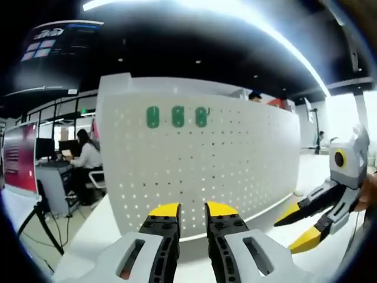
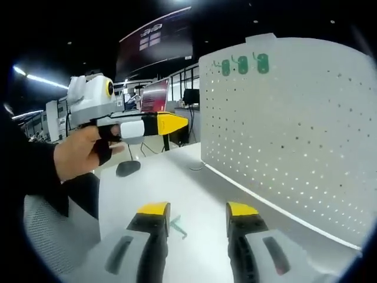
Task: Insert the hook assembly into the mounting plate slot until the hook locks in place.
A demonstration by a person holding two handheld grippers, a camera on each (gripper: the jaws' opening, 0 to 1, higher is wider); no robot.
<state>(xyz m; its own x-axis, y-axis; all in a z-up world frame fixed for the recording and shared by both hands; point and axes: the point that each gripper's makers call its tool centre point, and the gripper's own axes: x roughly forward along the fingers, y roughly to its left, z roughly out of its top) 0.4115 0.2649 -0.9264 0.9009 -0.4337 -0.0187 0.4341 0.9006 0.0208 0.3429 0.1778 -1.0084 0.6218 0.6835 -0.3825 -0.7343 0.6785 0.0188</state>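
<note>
With both tongs (image 1: 192,210) (image 2: 197,210) empty, ajar.

The left gripper view is looking forward from low over the white tabletop (image 1: 88,236), facing the upright white perforated panel (image 1: 235,159) nearly head-on and close. The right gripper view is facing that same panel (image 2: 294,130) obliquely from its side, slightly farther off. Both views are sharing the panel, its three green oval tags (image 1: 177,117) (image 2: 242,63) and the tabletop (image 2: 177,177).
</note>
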